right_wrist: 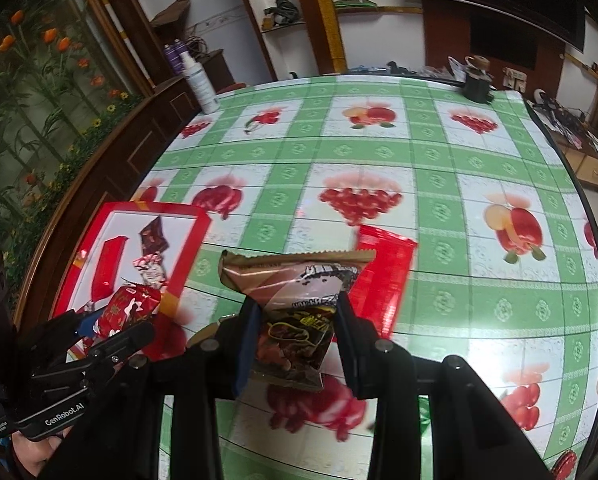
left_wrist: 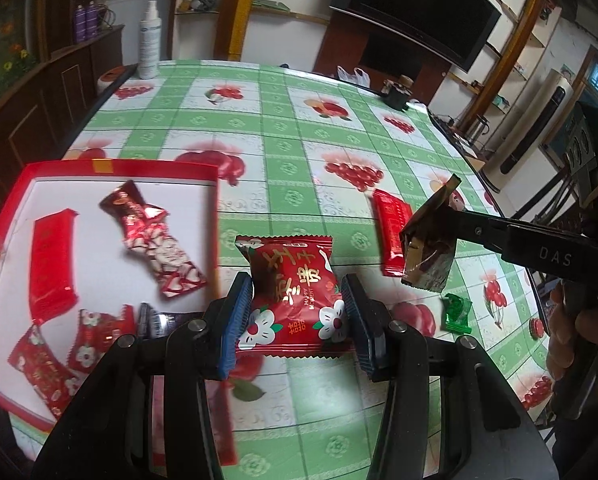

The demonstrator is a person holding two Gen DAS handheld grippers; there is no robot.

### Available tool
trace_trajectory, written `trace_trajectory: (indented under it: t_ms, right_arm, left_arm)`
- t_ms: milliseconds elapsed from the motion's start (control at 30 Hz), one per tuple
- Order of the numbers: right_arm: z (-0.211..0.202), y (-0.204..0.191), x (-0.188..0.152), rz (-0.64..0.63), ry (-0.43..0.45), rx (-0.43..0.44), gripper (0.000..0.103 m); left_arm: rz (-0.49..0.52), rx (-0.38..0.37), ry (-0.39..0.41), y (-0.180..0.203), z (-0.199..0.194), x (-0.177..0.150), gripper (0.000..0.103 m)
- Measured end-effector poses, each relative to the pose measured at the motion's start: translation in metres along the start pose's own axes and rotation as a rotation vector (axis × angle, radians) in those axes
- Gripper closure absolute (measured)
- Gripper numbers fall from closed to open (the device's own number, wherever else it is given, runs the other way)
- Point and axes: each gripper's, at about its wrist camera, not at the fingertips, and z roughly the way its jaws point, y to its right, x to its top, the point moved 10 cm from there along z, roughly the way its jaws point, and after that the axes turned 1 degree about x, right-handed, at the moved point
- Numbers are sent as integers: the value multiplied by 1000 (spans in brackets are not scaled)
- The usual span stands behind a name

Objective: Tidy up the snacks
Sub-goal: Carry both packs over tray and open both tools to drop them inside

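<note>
My left gripper (left_wrist: 297,292) is shut on a red snack packet with white flowers (left_wrist: 293,292), held above the table just right of the red box lid (left_wrist: 119,168). The lid holds several red snack packets (left_wrist: 155,236). My right gripper (right_wrist: 297,320) is shut on a brown snack packet (right_wrist: 295,312), held above the table; it also shows in the left wrist view (left_wrist: 429,248). A flat red packet (right_wrist: 383,276) lies on the tablecloth under it. A small green candy (left_wrist: 457,312) lies on the table. The left gripper with its red packet (right_wrist: 129,308) shows at the lower left of the right wrist view.
The table (right_wrist: 379,152) has a green checked fruit-print cloth. A white spray bottle (left_wrist: 150,40) stands at the far left corner and a small dark jar (left_wrist: 397,94) at the far right. A dark wooden cabinet (left_wrist: 27,112) runs along the left edge.
</note>
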Motion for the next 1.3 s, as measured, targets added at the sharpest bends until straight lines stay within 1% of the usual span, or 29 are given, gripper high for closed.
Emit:
trace_trajectory:
  t_ms: [167, 300, 533, 633, 733, 833, 933, 1000, 1067, 1133, 1200, 1300]
  right_arm:
    - [6, -34, 7, -42, -5, 38, 64]
    - [15, -67, 11, -82, -14, 80, 64]
    - [37, -138, 16, -159, -42, 176, 64]
    - [50, -169, 17, -190, -60, 221, 64]
    - [68, -197, 16, -216, -83, 257, 64]
    - [88, -222, 10, -236, -115, 283, 64]
    - [108, -237, 4, -260, -145, 285, 64]
    - [120, -240, 2, -278, -157, 257, 64]
    - [128, -238, 2, -300, -153, 213, 64]
    - [134, -235, 3, -314, -152, 187, 64]
    - [139, -231, 3, -319, -159, 172, 64]
    - [144, -227, 1, -314, -169, 173, 62]
  left_arm:
    - [-54, 28, 23, -31, -17, 5, 57]
    - [-118, 62, 33, -66, -31, 8, 57]
    - [-226, 161, 44, -134, -54, 4, 57]
    - [-282, 223, 36, -168, -60, -2, 57]
    - [-335, 283, 17, -197, -60, -8, 57]
    - [-370, 321, -9, -219, -52, -15, 57]
    - [-386, 347, -29, -232, -43, -21, 57]
    - [-391, 366, -39, -239, -38, -25, 57]
    - [-392, 369, -47, -242, -34, -28, 57]
    - [-386, 380, -52, -244, -30, -30, 57]
    - [-367, 395, -55, -242, -27, -33, 57]
    - [-349, 408, -62, -242, -22, -36, 57]
